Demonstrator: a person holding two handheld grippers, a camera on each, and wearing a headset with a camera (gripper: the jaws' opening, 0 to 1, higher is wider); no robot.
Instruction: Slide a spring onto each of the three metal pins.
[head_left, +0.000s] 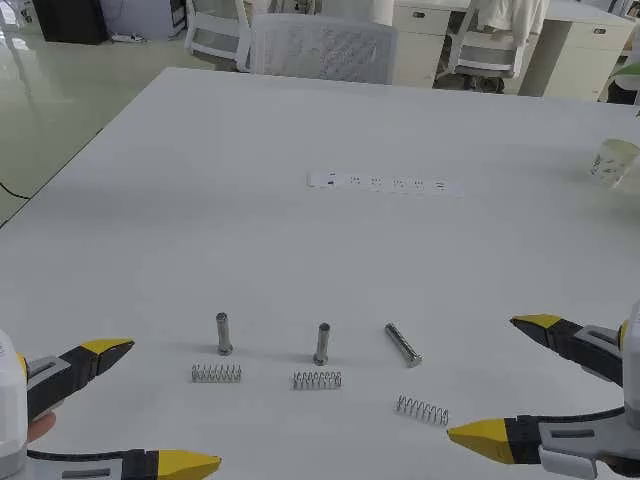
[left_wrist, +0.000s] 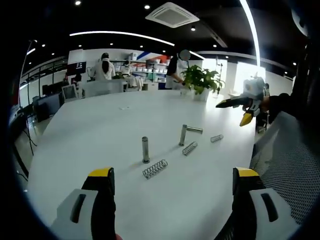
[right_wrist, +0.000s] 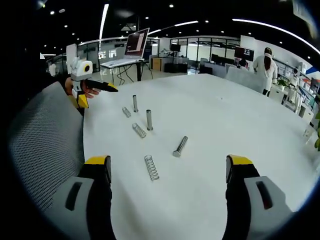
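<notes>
Two pins (head_left: 223, 333) (head_left: 322, 343) upright, third pin (head_left: 403, 344) lying diagonal; both hand-held grippers (head_left: 170, 404) (head_left: 482, 376) spread.

Three metal pins (head_left: 224, 334) (head_left: 322, 343) (head_left: 403, 344), three springs (head_left: 216, 372) (head_left: 317, 380) (head_left: 421, 409), two hand-held grippers (head_left: 162, 404) (head_left: 488, 378)

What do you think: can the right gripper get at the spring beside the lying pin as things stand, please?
Probably yes. The right gripper is open and faces the spring; only bare table lies between them, and the lying pin sits apart from it.
</notes>
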